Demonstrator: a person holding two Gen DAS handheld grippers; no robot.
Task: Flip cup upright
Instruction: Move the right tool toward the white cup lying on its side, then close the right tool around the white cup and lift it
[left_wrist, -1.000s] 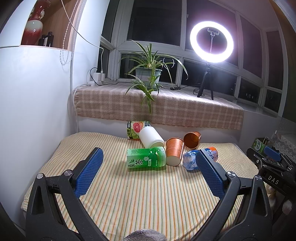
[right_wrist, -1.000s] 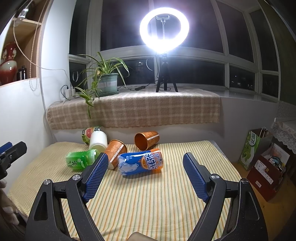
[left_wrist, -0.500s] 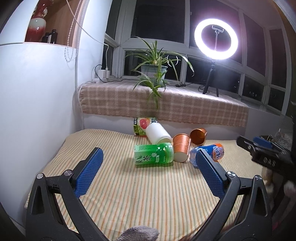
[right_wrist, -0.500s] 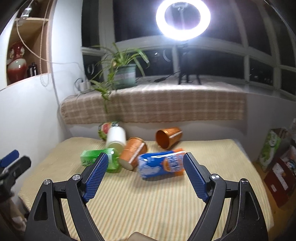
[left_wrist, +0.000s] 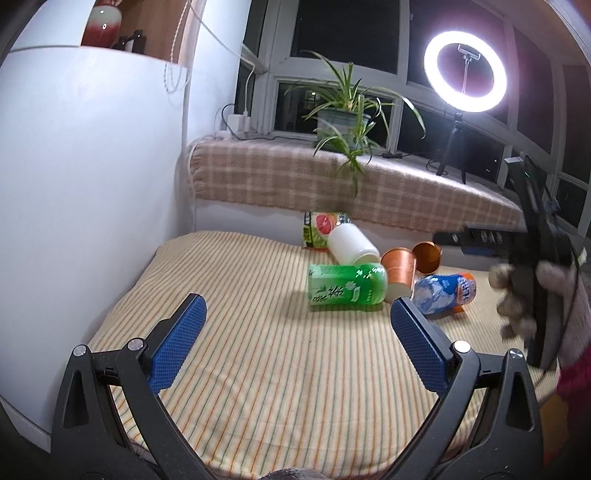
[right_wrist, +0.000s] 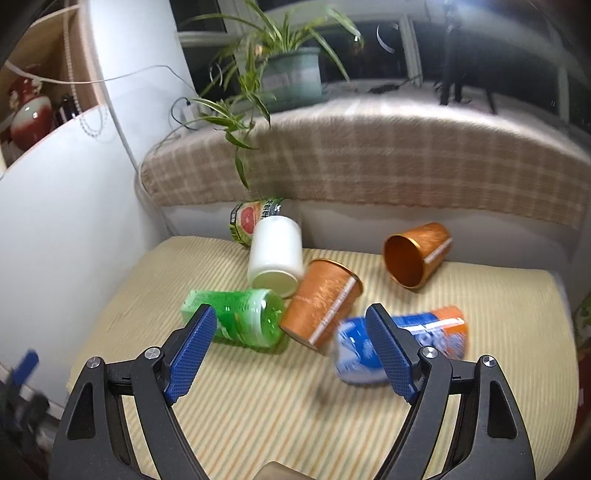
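Note:
Two copper cups lie on their sides on the striped tablecloth. The nearer cup (right_wrist: 321, 302) (left_wrist: 399, 267) lies between a green bottle and a blue bottle. The farther cup (right_wrist: 415, 258) (left_wrist: 427, 256) lies near the back with its mouth facing me. A white cup (right_wrist: 275, 254) (left_wrist: 351, 245) also lies on its side. My right gripper (right_wrist: 291, 347) is open and empty, low over the table just in front of the nearer copper cup. My left gripper (left_wrist: 295, 332) is open and empty, farther back at the left.
A green tea bottle (right_wrist: 236, 321) (left_wrist: 347, 288), a blue-orange bottle (right_wrist: 402, 343) (left_wrist: 443, 291) and a grapefruit can (right_wrist: 255, 218) lie among the cups. A checked ledge (right_wrist: 369, 162) with a potted plant (right_wrist: 291, 77) and a ring light (left_wrist: 464, 72) stands behind. A white wall is at left.
My right gripper has moved forward and down toward the cups, which now look much larger. The right gripper's body has come into the left wrist view at the right. Both stay open.

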